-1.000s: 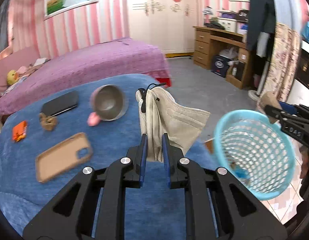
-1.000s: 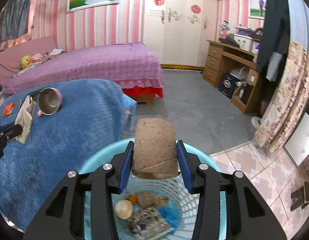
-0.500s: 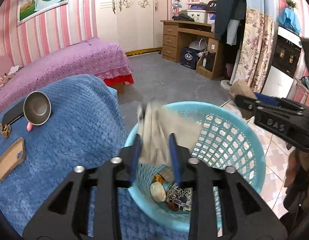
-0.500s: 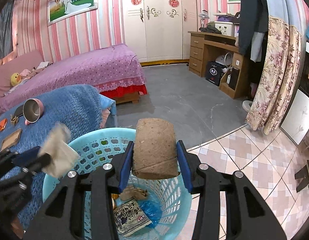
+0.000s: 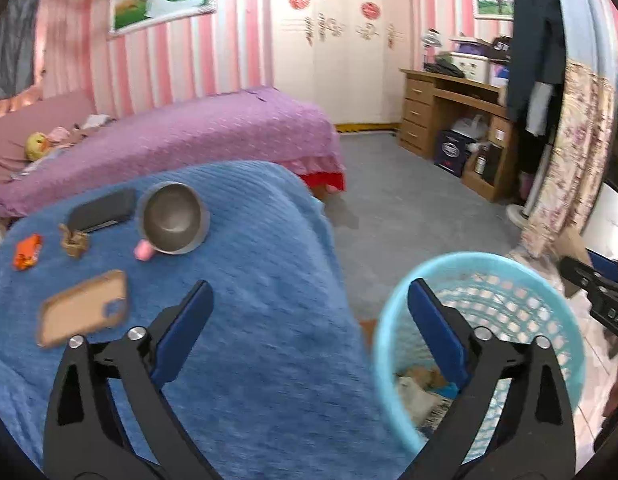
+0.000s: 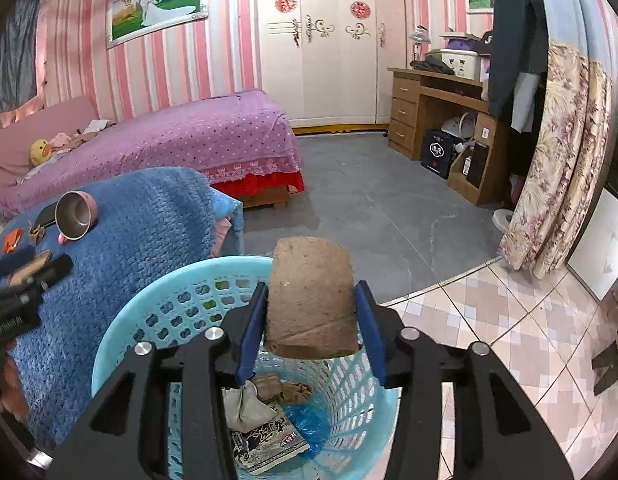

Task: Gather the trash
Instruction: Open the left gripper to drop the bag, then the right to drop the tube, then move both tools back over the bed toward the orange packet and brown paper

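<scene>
Drop-off step: left gripper (image 5: 309, 320) jaws opening wide, nothing between them, over the table edge just left of the basket (image 6: 121, 336). Right gripper (image 6: 311, 326) over the basket w/ a brown cardboard roll (image 6: 311, 292) between its jaws, which are opening; pads look still touching, hard to be sure. Next, I judge: let the roll fall in, then fetch the orange wrapper (image 5: 27, 251) at far left. Blue blanket (image 5: 249, 320) covers the table; bowl (image 5: 173, 218), phone (image 5: 103, 211), phone case (image 5: 85, 307) on it. Bedroom: purple bed (image 5: 189, 136) beyond, desk (image 5: 453, 120) far right.
</scene>
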Demonstrator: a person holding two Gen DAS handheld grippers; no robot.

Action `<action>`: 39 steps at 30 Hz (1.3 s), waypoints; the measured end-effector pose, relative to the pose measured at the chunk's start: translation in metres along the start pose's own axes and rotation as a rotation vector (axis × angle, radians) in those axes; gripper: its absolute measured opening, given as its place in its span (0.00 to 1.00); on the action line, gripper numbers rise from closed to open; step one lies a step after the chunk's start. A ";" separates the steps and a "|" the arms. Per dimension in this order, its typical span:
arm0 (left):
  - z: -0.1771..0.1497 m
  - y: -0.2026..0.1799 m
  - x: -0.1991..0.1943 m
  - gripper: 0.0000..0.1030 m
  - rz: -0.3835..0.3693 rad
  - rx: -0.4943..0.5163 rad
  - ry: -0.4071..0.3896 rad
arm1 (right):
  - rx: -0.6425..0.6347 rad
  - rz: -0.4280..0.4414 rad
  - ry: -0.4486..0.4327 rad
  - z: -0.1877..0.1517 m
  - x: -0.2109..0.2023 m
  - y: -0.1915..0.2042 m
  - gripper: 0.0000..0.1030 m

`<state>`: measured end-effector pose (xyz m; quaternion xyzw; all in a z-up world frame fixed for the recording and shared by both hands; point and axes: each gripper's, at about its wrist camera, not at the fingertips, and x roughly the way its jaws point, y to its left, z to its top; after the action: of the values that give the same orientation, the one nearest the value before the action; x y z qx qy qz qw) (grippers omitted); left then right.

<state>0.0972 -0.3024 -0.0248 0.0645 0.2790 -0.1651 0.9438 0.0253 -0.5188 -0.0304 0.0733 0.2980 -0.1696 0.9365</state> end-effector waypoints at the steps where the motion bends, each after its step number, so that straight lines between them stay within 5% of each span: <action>1: 0.002 0.006 -0.002 0.94 0.010 -0.009 -0.004 | -0.003 0.002 0.003 0.000 0.001 0.002 0.45; 5: 0.008 0.029 -0.008 0.94 0.028 -0.044 -0.014 | -0.006 -0.001 0.012 0.001 0.003 0.008 0.50; 9: 0.010 0.046 -0.015 0.94 0.042 -0.044 -0.026 | 0.003 -0.024 0.006 0.002 0.001 0.012 0.76; 13: 0.014 0.061 -0.018 0.94 0.057 -0.041 -0.033 | 0.003 -0.029 0.003 0.003 0.001 0.019 0.85; 30: 0.021 0.170 -0.035 0.94 0.133 -0.124 -0.032 | -0.035 0.015 -0.034 0.016 0.006 0.102 0.88; 39: 0.012 0.245 -0.047 0.94 0.234 -0.138 -0.017 | -0.095 0.070 -0.058 0.019 0.005 0.161 0.88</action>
<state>0.1511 -0.0622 0.0185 0.0301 0.2724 -0.0347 0.9611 0.0974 -0.3747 -0.0120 0.0344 0.2759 -0.1244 0.9525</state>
